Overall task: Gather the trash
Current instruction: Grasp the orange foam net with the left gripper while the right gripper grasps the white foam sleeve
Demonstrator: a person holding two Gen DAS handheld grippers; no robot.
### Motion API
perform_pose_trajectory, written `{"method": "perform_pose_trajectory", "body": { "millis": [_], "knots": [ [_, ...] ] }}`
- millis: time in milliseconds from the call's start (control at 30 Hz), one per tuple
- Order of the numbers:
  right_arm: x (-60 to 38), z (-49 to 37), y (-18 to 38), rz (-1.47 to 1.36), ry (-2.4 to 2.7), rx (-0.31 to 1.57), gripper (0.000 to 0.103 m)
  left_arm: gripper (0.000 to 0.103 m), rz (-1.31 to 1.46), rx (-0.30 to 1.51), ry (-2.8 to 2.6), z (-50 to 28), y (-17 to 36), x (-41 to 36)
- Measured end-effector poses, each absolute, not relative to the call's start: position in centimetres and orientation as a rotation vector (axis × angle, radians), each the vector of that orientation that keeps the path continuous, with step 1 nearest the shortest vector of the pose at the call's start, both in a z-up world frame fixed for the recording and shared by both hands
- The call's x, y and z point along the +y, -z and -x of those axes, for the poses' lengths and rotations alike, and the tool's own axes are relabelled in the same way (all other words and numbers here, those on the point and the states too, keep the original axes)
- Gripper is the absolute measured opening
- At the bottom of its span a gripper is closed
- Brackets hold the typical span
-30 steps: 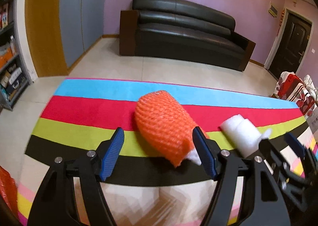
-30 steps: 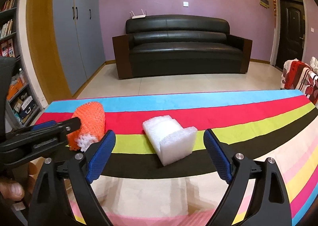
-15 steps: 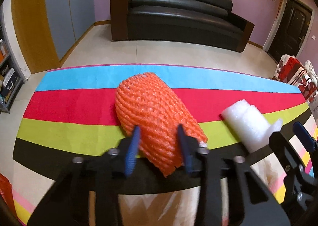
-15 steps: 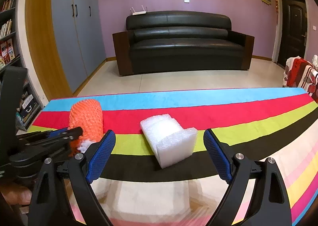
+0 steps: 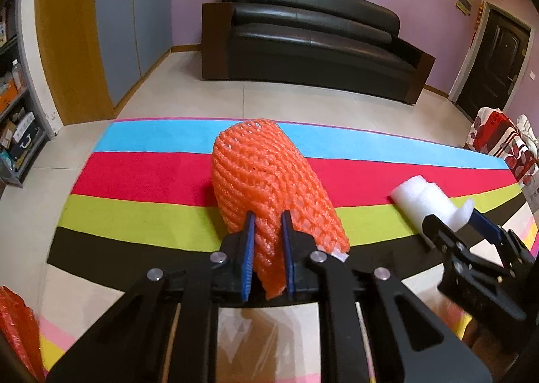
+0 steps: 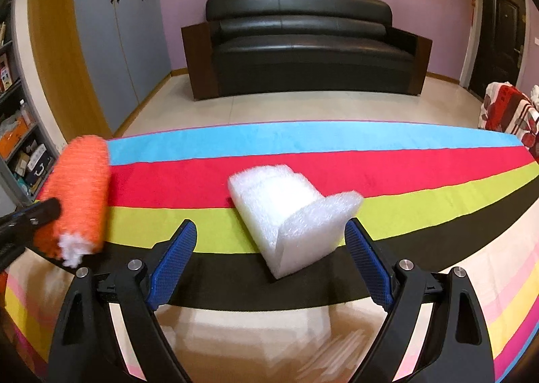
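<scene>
where the left wrist view looks down its own fingers, the left gripper (image 5: 267,248) sits at lower centre, its blue pads pinched tight on the near end of the orange net (image 5: 269,194). the net rises from the pads toward mid frame, over the red and green bands of the striped cloth (image 5: 134,180). a bit of white foam peeks from under the net's near right edge. at right, the white foam (image 5: 424,197) lies on the green band, with the right gripper (image 5: 468,231) reaching in from the lower right edge, one finger on each side of it. a black sofa (image 5: 313,42) stands against the purple wall at top, a white router on its back. no writing on anything here can be read.

from the right wrist view, the right gripper (image 6: 269,258) stands wide at lower centre, its pads clear of the foam (image 6: 289,214), which lies between them on the green and black bands. the net (image 6: 79,194) is at middle left, blurred, white stuffing showing at its near end, with the left gripper (image 6: 33,214) entering from the left edge against it. shelf boxes at far left carry labels too small to read.
</scene>
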State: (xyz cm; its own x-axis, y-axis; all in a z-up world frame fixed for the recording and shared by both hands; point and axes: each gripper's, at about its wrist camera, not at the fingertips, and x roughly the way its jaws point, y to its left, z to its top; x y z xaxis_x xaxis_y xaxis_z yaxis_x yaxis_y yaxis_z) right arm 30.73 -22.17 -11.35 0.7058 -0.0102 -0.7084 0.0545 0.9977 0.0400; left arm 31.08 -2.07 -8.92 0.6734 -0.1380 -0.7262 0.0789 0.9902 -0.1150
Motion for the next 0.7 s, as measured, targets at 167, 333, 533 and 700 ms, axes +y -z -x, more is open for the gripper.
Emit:
{"method": "perform_pose_trajectory", "body": {
  "millis": [167,333,533,700],
  "knots": [
    [-22.9,-31.8,12.2,-0.058,0.02,0.828,0.066,0.015,0.081,0.809,0.112,-30.3,8.5,-0.8],
    [-22.9,-31.3,12.3,-0.076,-0.002,0.834,0.059,0.015,0.076,0.8,0.107,-29.5,8.3,-0.4],
    [-22.2,-29.9,10.4,0.006,0.013,0.736,0.084,0.015,0.089,0.795,0.105,-29.6,8.3,-1.0],
    [-22.3,-32.2,10.3,0.032,-0.032,0.771,0.085,0.015,0.096,0.797,0.107,-29.6,8.7,-0.9]
  ]
}}
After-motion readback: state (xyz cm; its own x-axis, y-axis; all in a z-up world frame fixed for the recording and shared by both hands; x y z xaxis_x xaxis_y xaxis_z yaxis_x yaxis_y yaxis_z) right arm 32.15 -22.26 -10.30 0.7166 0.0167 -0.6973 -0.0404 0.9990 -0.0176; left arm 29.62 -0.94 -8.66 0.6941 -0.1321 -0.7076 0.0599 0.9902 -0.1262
